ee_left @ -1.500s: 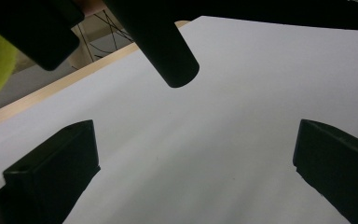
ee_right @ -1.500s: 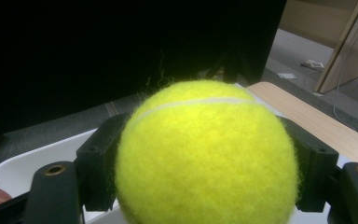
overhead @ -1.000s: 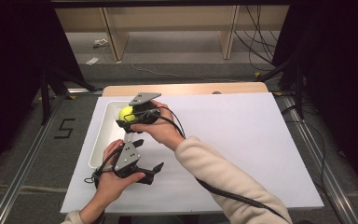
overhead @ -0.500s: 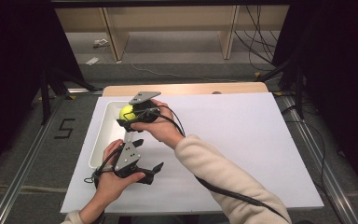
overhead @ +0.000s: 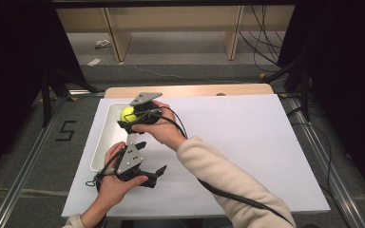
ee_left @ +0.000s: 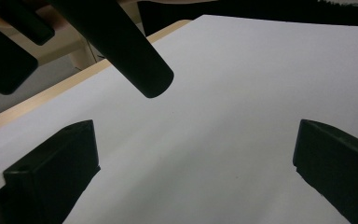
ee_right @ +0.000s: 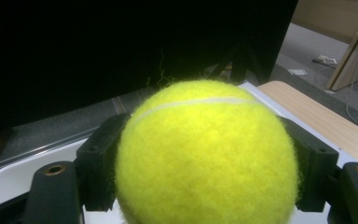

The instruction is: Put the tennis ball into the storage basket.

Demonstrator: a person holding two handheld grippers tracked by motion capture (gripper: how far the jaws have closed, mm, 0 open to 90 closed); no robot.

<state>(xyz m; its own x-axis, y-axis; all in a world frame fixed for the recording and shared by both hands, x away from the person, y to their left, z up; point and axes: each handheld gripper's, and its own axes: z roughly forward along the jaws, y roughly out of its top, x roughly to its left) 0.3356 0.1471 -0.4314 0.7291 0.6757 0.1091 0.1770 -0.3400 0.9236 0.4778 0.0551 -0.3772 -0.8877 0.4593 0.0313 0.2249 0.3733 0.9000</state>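
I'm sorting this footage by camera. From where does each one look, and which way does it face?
High view: above the person's side, facing forward and down on the table; both forearms, left gripper, right gripper.
Left gripper view: on the left gripper, facing over the white sheet between its wide-apart jaws.
Right gripper view: on the right gripper, facing the tennis ball clamped in its jaws.
Shared: high and right gripper views show the ball over the white tray.

The right gripper [overhead: 129, 119], clamping the tennis ball [overhead: 128, 113], has barely shifted above the white tray [overhead: 105, 137].
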